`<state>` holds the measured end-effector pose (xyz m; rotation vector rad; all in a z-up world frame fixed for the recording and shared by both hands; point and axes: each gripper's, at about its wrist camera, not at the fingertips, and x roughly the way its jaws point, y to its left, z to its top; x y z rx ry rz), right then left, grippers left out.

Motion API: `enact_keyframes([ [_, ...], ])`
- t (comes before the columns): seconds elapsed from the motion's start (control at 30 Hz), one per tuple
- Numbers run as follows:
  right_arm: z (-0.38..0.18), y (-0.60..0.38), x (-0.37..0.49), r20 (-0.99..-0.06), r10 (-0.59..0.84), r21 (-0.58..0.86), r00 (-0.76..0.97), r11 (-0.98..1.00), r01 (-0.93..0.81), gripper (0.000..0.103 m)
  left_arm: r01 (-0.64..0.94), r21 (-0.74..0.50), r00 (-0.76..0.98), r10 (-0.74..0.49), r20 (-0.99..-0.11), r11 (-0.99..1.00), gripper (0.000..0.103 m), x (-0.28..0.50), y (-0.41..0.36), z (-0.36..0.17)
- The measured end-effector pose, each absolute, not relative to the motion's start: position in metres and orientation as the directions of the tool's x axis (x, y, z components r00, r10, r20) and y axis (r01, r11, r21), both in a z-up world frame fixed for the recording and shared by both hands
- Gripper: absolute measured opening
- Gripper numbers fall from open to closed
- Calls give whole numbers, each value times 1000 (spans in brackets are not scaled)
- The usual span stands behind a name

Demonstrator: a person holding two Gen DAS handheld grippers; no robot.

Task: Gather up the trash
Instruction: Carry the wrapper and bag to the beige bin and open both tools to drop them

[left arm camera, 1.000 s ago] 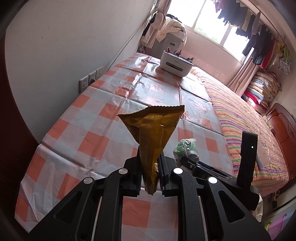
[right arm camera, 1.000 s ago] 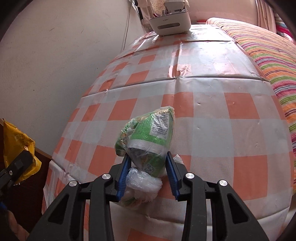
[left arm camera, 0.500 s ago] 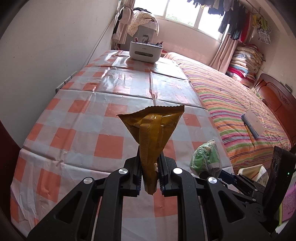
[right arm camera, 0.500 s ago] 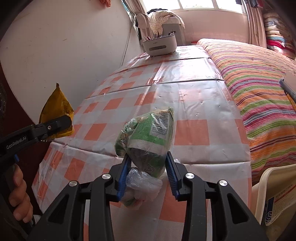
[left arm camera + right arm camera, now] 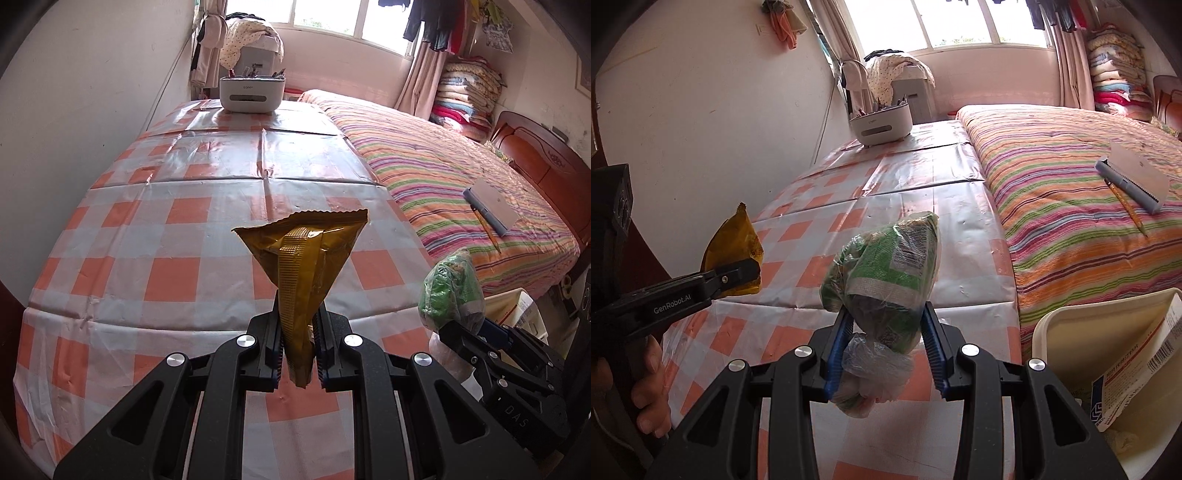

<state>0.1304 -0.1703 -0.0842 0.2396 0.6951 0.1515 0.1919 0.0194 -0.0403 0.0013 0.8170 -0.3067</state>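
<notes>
My left gripper (image 5: 298, 325) is shut on a crumpled golden-yellow snack wrapper (image 5: 303, 258), which stands up above the near edge of the orange-checked table (image 5: 147, 236). The right wrist view shows that same wrapper (image 5: 733, 243) and the left gripper (image 5: 742, 275) at the left. My right gripper (image 5: 886, 314) is shut on a green packet wrapped in a clear plastic bag (image 5: 886, 273); the packet (image 5: 452, 291) also appears at the right of the left wrist view. A cream waste bin (image 5: 1082, 325) holding a printed carton (image 5: 1137, 369) stands low at the right, beside the table.
A white organiser box (image 5: 253, 92) with pens sits at the table's far end. A striped bed (image 5: 443, 177) with a notebook (image 5: 491, 206) and pencil runs along the right. A wall (image 5: 92, 92) borders the left. A hand (image 5: 646, 387) grips the left tool.
Both grippers have swung toward the table's near right corner with their loads held. The waste bin has come into the right wrist view at the lower right.
</notes>
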Motion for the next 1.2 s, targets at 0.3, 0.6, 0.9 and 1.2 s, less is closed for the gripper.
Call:
enact_keyframes([
  [0.3, -80, -188, 108, -579, 162, 250, 799, 968, -15, 37, 317, -103, 632, -291, -718, 943, 14, 188, -5, -43],
  [0.6, -77, -211, 86, -549, 92, 241, 831, 969, 53, 37, 365, -93, 623, -318, -715, 926, 14, 182, -33, -43],
  [0.9, -68, -239, 57, -492, -11, 238, 871, 960, 147, 37, 419, -89, 604, -350, -716, 904, 14, 173, -63, -45],
  [1.2, -57, -268, 25, -437, -150, 230, 887, 934, 272, 39, 470, -91, 592, -390, -706, 878, 14, 162, -91, -40],
])
